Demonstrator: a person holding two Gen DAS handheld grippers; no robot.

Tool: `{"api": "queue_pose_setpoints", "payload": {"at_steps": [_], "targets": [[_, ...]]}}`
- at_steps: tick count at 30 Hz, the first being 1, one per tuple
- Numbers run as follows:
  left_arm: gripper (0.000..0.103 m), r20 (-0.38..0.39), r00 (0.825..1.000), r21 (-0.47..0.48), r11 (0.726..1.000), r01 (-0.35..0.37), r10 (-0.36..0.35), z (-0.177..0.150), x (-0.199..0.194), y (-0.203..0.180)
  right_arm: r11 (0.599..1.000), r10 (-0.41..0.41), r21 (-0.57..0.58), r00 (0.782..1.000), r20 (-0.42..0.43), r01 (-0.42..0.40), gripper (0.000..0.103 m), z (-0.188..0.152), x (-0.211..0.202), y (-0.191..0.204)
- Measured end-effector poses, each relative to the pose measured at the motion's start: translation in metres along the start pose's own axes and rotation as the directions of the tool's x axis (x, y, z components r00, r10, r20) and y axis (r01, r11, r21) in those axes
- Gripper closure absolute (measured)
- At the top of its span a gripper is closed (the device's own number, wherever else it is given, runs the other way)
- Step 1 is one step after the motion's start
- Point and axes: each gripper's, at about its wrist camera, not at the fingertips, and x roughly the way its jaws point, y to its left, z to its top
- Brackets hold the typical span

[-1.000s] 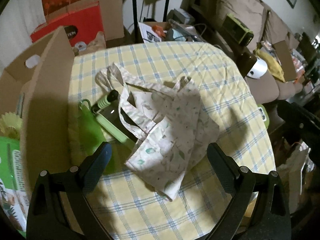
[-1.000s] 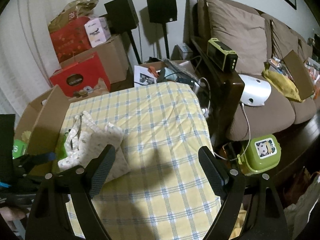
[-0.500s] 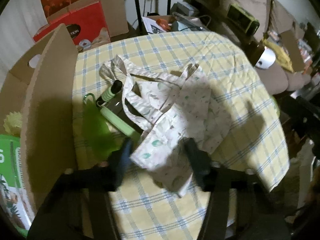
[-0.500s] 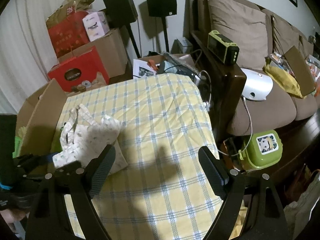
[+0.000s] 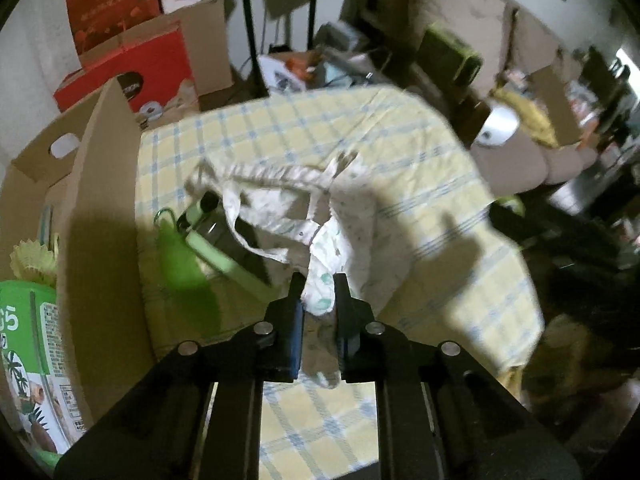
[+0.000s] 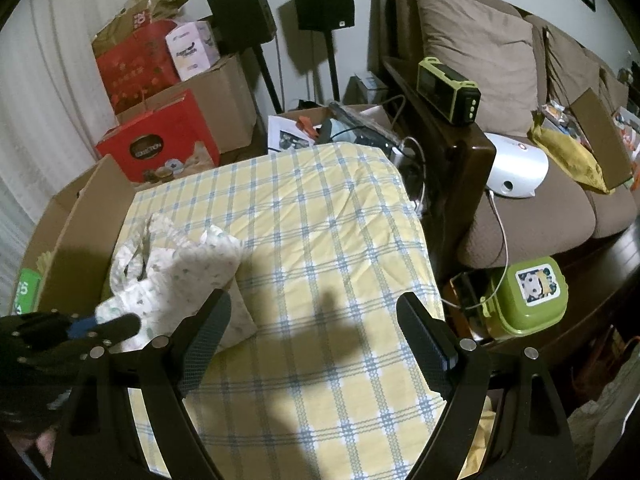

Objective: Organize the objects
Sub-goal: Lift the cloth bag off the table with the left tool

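Note:
A white cloth bag (image 5: pixel 360 216) with a leaf print lies crumpled on the yellow checked tablecloth (image 5: pixel 400 152). My left gripper (image 5: pixel 318 284) has a bunched fold of the bag between its pads, and its jaws are closing on it; the fold is pulled up off the cloth. Under the bag's straps lie a pale green handled tool (image 5: pixel 224 260) and a green plastic piece (image 5: pixel 180 268). In the right wrist view the bag (image 6: pixel 176 276) sits at the table's left, with the left gripper (image 6: pixel 116 324) on it. My right gripper (image 6: pixel 316 304) hovers open over bare tablecloth (image 6: pixel 328 220), holding nothing.
An open cardboard box (image 5: pixel 104 200) with green packages stands against the table's left edge. Red boxes (image 6: pixel 160 140) and speaker stands (image 6: pixel 320 0) are behind. A wooden sofa arm (image 6: pixel 452 152) and a green lunch box (image 6: pixel 528 296) flank the right edge.
The left gripper's jaws went from wide open to pinching a fold of the cloth bag, and the fold has risen. The right gripper has stayed put.

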Motion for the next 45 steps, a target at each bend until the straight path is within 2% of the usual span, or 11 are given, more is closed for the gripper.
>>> {"api": "queue_pose_setpoints", "payload": {"at_steps": [6,11,16,19,26,35,45], "targets": [[0.091,0.111,0.991,-0.013,0.997,0.070,-0.068,0.020,-0.053,0.000,1.000,0.009,0.006,1.000,0.014,-0.009,0.017,0.001,-0.005,0.000],[0.091,0.205,0.972,-0.046,0.991,0.126,-0.114,0.037,-0.100,0.016,1.000,0.016,0.001,1.000,0.024,-0.016,0.017,0.004,-0.010,0.001],[0.091,0.253,0.961,-0.021,0.992,0.122,-0.113,0.045,-0.137,0.024,0.999,0.044,-0.027,0.999,0.021,-0.044,0.017,0.007,-0.012,0.012],[0.091,0.301,0.947,-0.020,0.992,0.122,-0.110,0.048,-0.164,0.032,0.997,0.062,-0.049,0.998,0.023,-0.061,0.017,0.010,-0.013,0.021],[0.091,0.434,0.900,-0.075,0.994,0.080,-0.040,0.057,-0.224,0.067,0.991,0.100,-0.089,0.995,0.024,-0.097,0.017,0.016,-0.012,0.043],[0.091,0.456,0.887,-0.183,0.983,0.014,0.072,0.064,-0.236,0.124,0.980,0.133,-0.148,0.991,0.004,-0.131,0.021,0.019,0.000,0.077],[0.091,0.448,0.885,-0.253,0.967,-0.010,0.127,0.050,-0.234,0.164,0.962,0.174,-0.204,0.983,-0.051,-0.181,0.024,0.021,0.023,0.112]]}}
